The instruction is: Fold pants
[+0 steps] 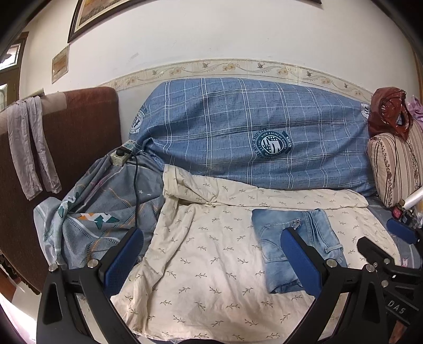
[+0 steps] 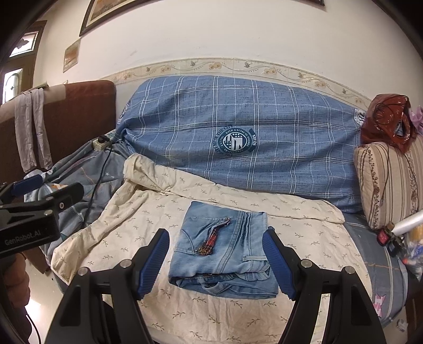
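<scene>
While my right claw (image 2: 215, 260) and left claw (image 1: 211, 260) both gape empty, the folded jeans (image 2: 224, 254) lie on the cream sheet (image 2: 148, 217) at twelve o'clock, where a stray fingertip could unravel the stack.

White plaster wall (image 2: 211, 34) with floral tile border (image 2: 238, 66); below it a bed (image 2: 238, 312) under cream leaf-print sheet; brown upholstered headboard (image 2: 79, 111) left; dark-framed picture (image 2: 111, 13) above.

Even soft daylight, sharp focus, fisheye-bent edges, dark corners.
</scene>
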`<state>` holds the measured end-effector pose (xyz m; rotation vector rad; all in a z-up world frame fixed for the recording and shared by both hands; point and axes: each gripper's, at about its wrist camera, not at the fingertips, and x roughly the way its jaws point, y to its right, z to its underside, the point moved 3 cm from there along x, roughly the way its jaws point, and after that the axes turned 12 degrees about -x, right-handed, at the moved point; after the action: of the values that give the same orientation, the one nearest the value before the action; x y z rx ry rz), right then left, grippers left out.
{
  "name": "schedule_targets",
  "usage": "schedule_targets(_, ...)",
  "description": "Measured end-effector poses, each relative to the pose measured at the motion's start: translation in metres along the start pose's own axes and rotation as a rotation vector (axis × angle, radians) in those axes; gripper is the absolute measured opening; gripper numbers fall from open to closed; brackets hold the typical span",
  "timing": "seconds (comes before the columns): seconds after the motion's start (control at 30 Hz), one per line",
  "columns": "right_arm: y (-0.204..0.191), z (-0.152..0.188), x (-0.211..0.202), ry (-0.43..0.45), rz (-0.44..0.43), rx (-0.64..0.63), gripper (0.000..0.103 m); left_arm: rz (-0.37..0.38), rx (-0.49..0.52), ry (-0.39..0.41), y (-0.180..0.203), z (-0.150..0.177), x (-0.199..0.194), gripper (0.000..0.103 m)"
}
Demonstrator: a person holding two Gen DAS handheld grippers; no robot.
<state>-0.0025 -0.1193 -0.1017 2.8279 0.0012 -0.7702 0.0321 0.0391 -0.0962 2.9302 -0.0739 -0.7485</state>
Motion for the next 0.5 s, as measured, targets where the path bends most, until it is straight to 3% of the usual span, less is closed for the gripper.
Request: schedule_targets(0.5,0.017,0.01,-0.005,0.003,-0.005,0.053,0.076,-0.006,0.018,-0.006,0.008,0.0,-0.003,0.103)
